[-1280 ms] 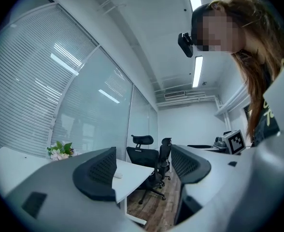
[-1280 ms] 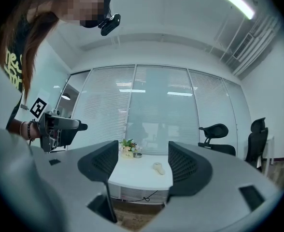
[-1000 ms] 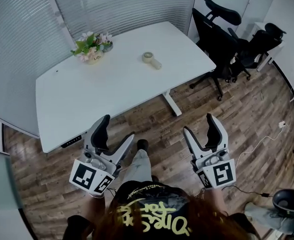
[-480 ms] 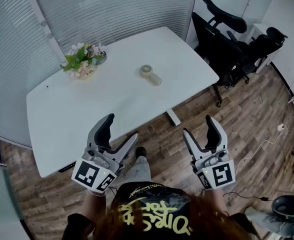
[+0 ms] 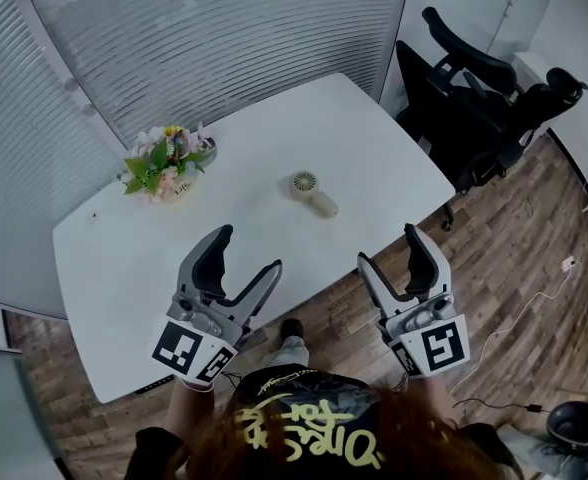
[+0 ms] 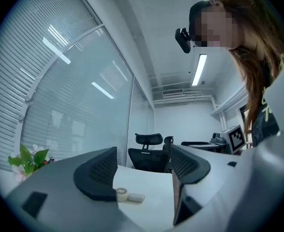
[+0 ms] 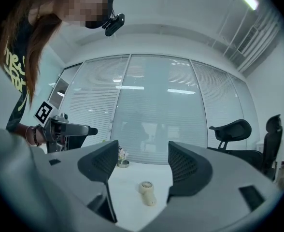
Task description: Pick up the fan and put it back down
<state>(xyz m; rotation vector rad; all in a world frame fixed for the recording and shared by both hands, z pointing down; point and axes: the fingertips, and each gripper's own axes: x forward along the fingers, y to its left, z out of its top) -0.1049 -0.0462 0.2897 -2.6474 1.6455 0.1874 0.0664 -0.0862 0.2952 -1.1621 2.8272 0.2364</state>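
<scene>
**A:** Where is the fan, and how would it handle?

**B:** The fan (image 5: 312,193) lies flat near the middle of the white table (image 5: 374,138). It is a small cream handheld one with a round head and a stubby handle. I'd judge it light, made of hard plastic and a little slippery. The grille looks like the weak part, so the handle is the place to pinch.

**A:** And the grippers?

**B:** Both are held at the table's near edge, well short of the fan. The left gripper (image 5: 246,250) has its jaws wide apart with nothing between them. The right gripper (image 5: 387,245) is likewise gaping and empty.

**A:** Anything in the way?

**B:** No. A pot of flowers (image 5: 164,163) sits toward the table's far left side. Black office chairs (image 5: 484,108) stand beyond the table's right end.
</scene>
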